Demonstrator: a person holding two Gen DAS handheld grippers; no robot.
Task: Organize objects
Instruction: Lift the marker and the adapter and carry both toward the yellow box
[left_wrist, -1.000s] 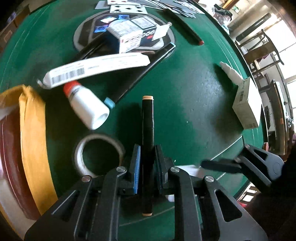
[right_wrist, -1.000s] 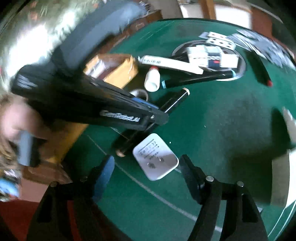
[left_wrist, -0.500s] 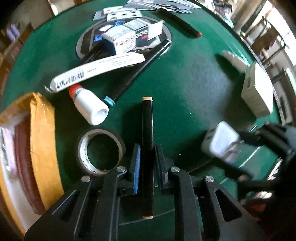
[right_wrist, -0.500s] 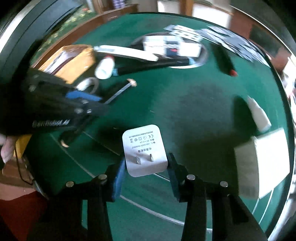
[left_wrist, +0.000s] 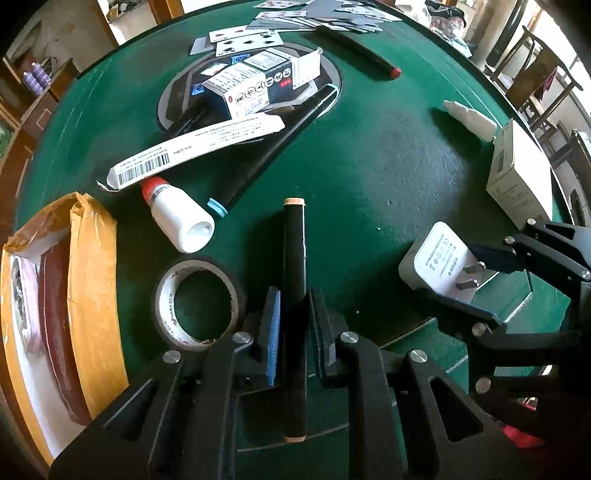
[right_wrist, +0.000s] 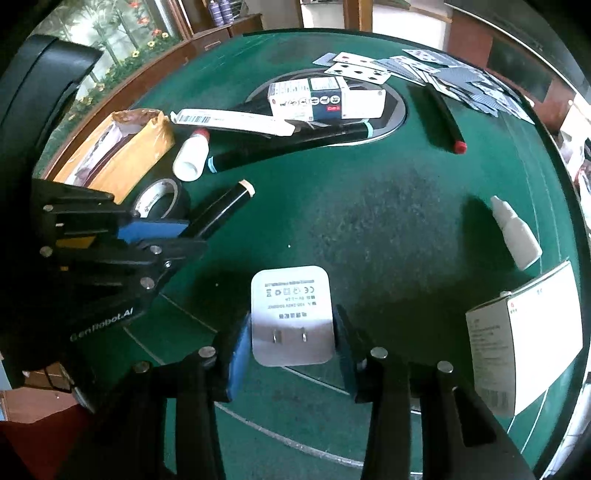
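Note:
My left gripper (left_wrist: 293, 306) is shut on a black marker with tan end caps (left_wrist: 294, 251), held above the green felt table (left_wrist: 369, 166); the marker also shows in the right wrist view (right_wrist: 221, 210). My right gripper (right_wrist: 291, 339) is shut on a white plug charger (right_wrist: 290, 306), prongs facing the camera, lifted above the felt. The charger also shows in the left wrist view (left_wrist: 436, 258), to the right of the marker, with the right gripper (left_wrist: 476, 273) around it.
A tape roll (left_wrist: 197, 299), a white bottle with red cap (left_wrist: 177, 218), a long barcode box (left_wrist: 195, 151), a teal-capped marker (left_wrist: 273, 147) and a yellow-taped open box (left_wrist: 55, 302) lie left. A carton (right_wrist: 325, 96), cards (right_wrist: 424, 66), a red-tipped pen (right_wrist: 443, 114), a dropper bottle (right_wrist: 515, 232) and a white box (right_wrist: 524, 339) lie farther off.
The right gripper closed on the charger and lifted it off the felt, drawing it right of the marker. The left gripper kept hold of the marker and rose slightly.

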